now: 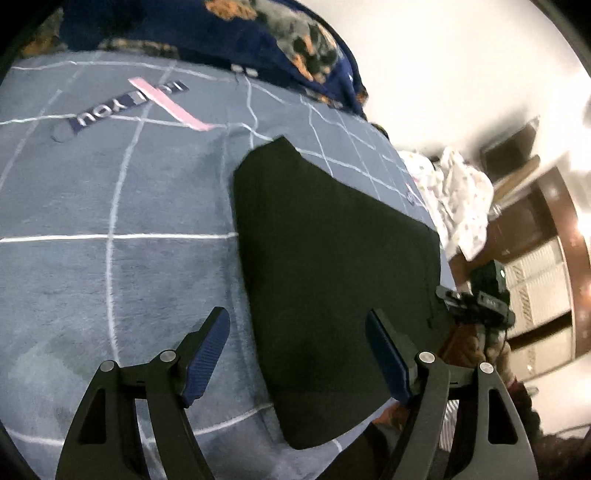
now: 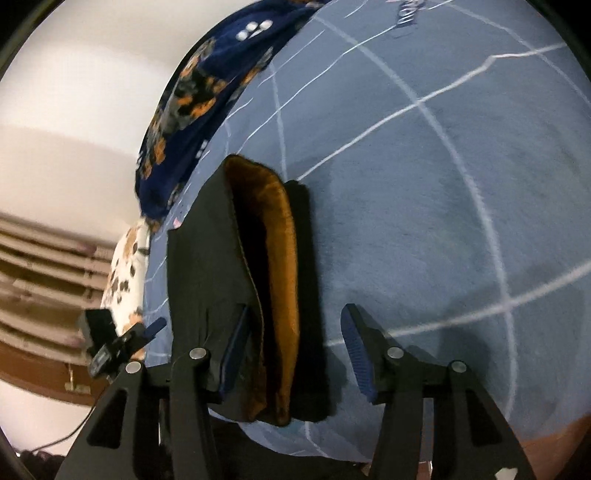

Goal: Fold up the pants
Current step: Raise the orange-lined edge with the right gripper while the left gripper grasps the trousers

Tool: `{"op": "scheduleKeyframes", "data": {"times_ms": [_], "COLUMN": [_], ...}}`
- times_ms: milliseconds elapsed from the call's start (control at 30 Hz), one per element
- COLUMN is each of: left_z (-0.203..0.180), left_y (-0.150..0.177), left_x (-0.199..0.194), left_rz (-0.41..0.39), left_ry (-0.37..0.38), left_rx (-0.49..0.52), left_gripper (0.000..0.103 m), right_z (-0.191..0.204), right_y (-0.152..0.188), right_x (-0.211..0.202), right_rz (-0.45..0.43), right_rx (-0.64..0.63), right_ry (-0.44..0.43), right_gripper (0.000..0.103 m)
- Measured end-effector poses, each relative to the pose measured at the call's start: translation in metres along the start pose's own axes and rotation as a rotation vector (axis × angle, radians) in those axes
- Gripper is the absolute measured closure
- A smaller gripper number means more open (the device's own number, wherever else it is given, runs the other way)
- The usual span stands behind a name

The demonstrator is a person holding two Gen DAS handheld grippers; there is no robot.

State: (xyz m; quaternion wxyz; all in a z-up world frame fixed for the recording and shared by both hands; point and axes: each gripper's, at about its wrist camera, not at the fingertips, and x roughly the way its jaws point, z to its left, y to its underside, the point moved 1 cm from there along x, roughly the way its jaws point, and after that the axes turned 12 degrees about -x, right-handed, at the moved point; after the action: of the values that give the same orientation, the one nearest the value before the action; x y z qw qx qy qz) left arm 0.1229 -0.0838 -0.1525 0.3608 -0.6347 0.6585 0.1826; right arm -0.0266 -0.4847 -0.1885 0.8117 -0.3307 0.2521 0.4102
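With the pants [image 1: 332,273] already down to a compact black block on the bed [image 1: 110,206], this looks like the late stage of the fold: both grippers sit off the cloth, not holding it. Left gripper [image 1: 297,354]: jaws spread wide, straddling the block's near left edge, nothing pinched; one pad over bedspread, the other over fabric. Right gripper [image 2: 291,350]: jaws part-spread around the layered open end, pads apparently clear of the cloth, so I read it as let go.

The bundle lies near the bed's edge, presumably so both hands reach it from the side. Right wrist view shows the stacked layers edge-on: black outer shell, matte and smooth, with a rust-orange fleece lining [image 2: 284,280], fuzzy and thick. That bulk keeps the fold edge gaping instead of lying flat.

Bedspread is a short-pile blue-grey plush with a thin white grid. A navy floral blanket [image 1: 229,33] is bunched along the far side.
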Motion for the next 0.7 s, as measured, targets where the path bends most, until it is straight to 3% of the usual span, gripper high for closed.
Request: {"op": "scheduleKeyframes", "data": {"times_ms": [233,467,567,700], "left_z": [-0.007,-0.001,-0.002,-0.013], "left_y": [-0.008,-0.023,-0.026,-0.023], "left_x": [0.032,0.051,0.053,0.055], "left_rz": [0.148,0.268,0.263,0.227], "left_ry": [0.096,0.258,0.249,0.186], "left_rx": [0.098,0.065,0.046,0.087], "left_gripper": [0.026,0.026,0.025,0.025], "right_z": [0.005,0.000,0.003,0.014], "right_y": [-0.017,-0.029,-0.031,-0.034], "right_x": [0.020,0.032,0.038,0.045], "right_rz": [0.101,0.154,0.159,0.168], "right_rx": [-0.070,-0.114,-0.129,-0.166], "right_ry": [-0.080,-0.211,-0.251,-0.228], "right_gripper": [0.053,0.054,0.054,0.053]}}
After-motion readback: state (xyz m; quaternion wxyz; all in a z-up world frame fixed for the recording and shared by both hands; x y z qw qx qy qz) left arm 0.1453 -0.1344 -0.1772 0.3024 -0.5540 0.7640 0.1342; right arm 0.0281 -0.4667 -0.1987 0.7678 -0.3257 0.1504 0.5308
